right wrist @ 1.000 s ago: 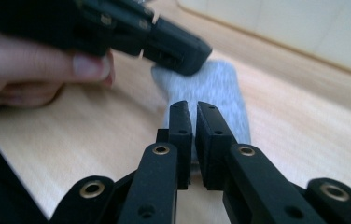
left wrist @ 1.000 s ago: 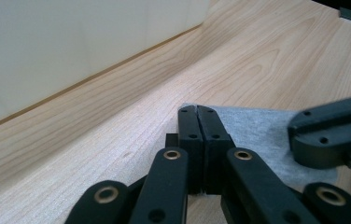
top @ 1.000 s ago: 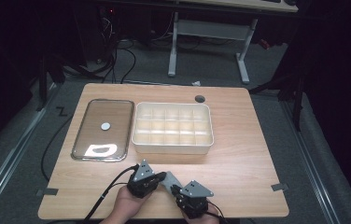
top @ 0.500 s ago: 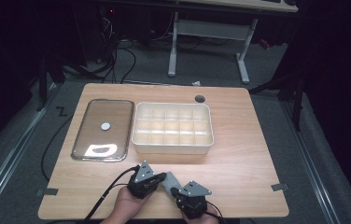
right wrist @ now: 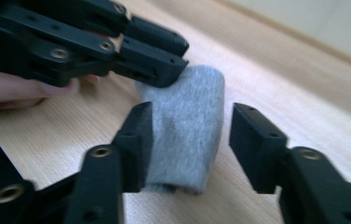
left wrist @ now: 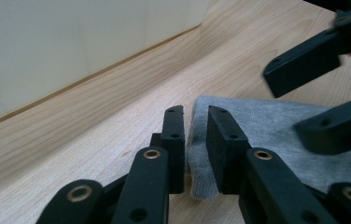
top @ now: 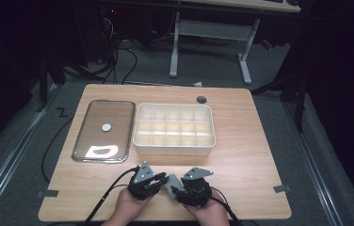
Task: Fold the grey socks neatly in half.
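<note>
So right now I've got both grippers down at the near edge of the table (top: 255, 155), with the little folded grey cloth (top: 170, 182) lying flat on the wood between them. The left gripper (left wrist: 196, 122) has just been opening its jaws, and in its own view there's a narrow gap with the cloth's edge standing up in it; as far as I can see the pads aren't pressing on it. The right gripper (right wrist: 188, 126) has also just been opening and sits spread wide, straddling the other end of the cloth with air on one side. Further back there's the cream compartment tray (top: 173, 148) and just left of it the glass lid (top: 103, 132) lying flat, both well apart from the cloth.
</note>
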The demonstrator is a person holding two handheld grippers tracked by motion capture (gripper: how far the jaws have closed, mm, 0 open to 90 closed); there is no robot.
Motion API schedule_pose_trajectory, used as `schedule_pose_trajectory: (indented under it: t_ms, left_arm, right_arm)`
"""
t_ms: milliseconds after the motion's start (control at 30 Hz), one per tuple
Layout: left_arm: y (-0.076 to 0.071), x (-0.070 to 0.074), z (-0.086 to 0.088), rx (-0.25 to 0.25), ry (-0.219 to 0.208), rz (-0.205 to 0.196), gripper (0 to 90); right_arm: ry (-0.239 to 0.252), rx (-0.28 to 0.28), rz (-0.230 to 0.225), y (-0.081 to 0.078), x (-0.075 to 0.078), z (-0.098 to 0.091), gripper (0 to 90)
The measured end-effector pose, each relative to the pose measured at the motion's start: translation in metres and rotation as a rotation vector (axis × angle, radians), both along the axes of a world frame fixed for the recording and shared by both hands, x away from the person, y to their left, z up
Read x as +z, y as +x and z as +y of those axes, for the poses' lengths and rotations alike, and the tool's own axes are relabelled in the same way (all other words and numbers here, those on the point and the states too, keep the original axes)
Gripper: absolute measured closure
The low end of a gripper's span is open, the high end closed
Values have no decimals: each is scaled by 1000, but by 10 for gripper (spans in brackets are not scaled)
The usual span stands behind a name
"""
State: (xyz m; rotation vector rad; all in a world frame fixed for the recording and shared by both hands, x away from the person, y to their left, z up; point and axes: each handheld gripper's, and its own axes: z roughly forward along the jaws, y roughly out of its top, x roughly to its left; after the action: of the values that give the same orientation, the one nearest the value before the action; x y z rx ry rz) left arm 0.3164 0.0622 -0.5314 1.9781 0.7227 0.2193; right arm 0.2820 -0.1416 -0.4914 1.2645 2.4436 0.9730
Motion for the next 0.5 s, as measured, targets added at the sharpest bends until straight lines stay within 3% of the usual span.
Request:
schedule_pose_trajectory:
  t_ms: [67, 200, 300, 500]
  left_arm:
    - [-1, 0, 0, -3, -1, -5, 761]
    - [-1, 0, 0, -9, 0, -8, 757]
    - [-2, 0, 0, -10, 0, -12, 758]
    - [-2, 0, 1, -5, -10, -12, 738]
  right_arm:
    - [-17, 6, 53, 7, -5, 3, 429]
    - [-39, 40, 111, 10, -9, 10, 434]
    - [-88, 72, 123, 10, -11, 16, 481]
    - [-110, 81, 140, 12, -10, 18, 532]
